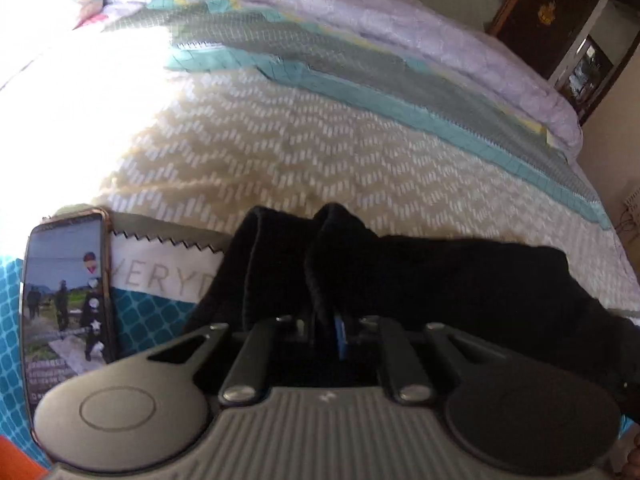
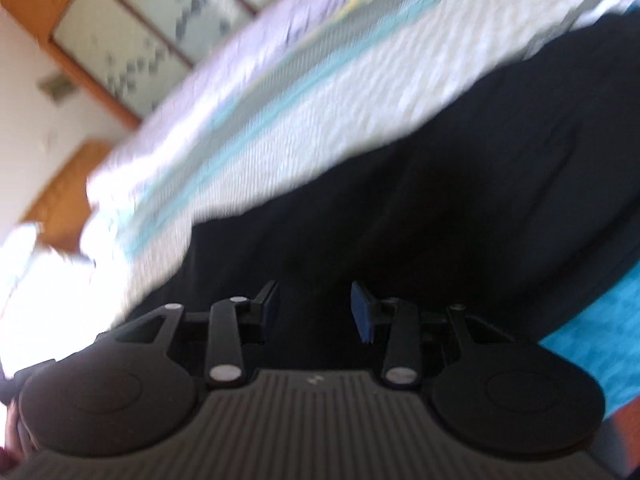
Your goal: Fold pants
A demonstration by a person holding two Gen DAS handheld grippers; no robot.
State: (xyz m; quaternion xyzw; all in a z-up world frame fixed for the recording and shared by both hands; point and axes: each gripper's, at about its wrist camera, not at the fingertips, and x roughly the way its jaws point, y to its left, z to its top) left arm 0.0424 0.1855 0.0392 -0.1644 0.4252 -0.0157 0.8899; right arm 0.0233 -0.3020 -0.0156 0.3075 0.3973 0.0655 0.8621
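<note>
The black pants (image 1: 460, 280) lie on the patterned bedspread (image 1: 280, 148). In the left wrist view my left gripper (image 1: 330, 328) is shut on a bunched fold of the pants, which rises in two dark ridges just ahead of the fingers. In the right wrist view the pants (image 2: 460, 184) spread wide across the bed. My right gripper (image 2: 316, 312) is open, with its blue pads (image 2: 362, 312) apart over the black cloth and nothing between them. This view is blurred.
A phone (image 1: 66, 300) with a lit screen lies on the bed to the left of my left gripper. A lilac quilt (image 1: 420, 28) is bunched along the far side of the bed. Wooden furniture (image 1: 560, 20) stands beyond the bed.
</note>
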